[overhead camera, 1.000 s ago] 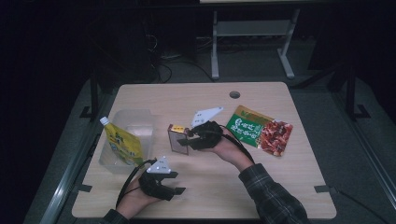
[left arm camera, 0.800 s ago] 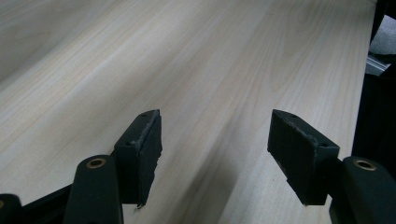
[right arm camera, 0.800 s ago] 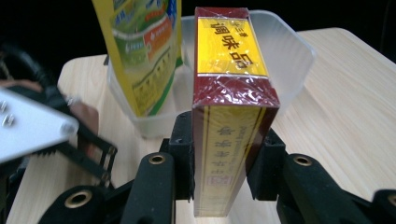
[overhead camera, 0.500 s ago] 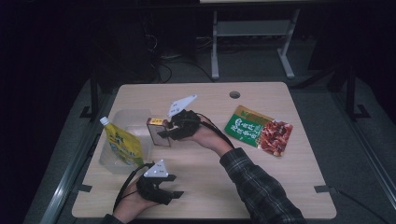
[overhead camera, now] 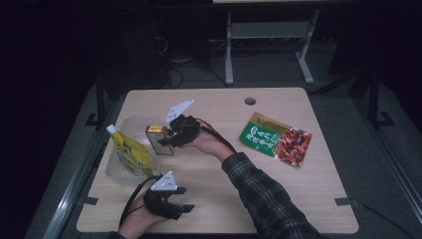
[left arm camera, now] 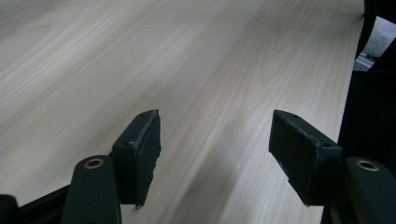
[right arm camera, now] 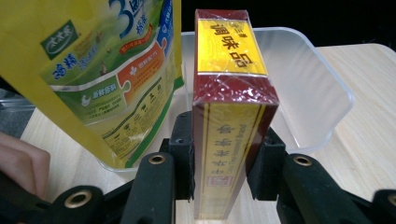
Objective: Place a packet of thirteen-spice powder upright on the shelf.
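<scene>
We hold a red-and-yellow box (overhead camera: 155,140) in our right gripper (overhead camera: 169,140), at the edge of the clear bin (overhead camera: 130,123) on the table's (overhead camera: 224,204) left side. A yellow pouch (overhead camera: 130,155) stands tilted in that bin. Our left gripper (overhead camera: 183,199) rests near the table's front edge, jaws apart. A green-and-red packet (overhead camera: 274,139) lies flat, well apart to the right.

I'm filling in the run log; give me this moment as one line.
right gripper: shut on box at clear tub | left gripper: open over table | yellow pouch: in tub
</scene>
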### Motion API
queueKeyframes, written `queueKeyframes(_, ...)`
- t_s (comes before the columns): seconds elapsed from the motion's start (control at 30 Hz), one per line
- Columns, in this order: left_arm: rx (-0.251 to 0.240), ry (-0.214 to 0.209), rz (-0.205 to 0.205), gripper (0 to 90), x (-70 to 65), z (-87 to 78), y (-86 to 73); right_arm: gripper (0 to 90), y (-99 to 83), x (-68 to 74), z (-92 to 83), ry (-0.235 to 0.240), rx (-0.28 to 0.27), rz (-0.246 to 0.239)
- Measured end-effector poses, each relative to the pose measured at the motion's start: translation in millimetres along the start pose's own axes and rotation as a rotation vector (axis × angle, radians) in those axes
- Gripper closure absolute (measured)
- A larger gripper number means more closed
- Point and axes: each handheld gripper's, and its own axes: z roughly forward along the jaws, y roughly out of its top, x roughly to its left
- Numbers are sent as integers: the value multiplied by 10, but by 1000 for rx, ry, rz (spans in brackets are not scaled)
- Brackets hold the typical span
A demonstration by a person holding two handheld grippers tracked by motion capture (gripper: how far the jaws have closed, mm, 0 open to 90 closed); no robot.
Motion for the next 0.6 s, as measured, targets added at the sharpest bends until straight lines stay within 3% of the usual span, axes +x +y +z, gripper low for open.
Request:
queueKeyframes(0.37, 0, -7, 9, 335, -9, 12, 15, 671, 62, -26, 69, 11, -22, 9)
queueKeyframes(0.6, 0, -8, 15, 335, -13, 14, 19, 672, 117, 6, 95, 9, -21, -17)
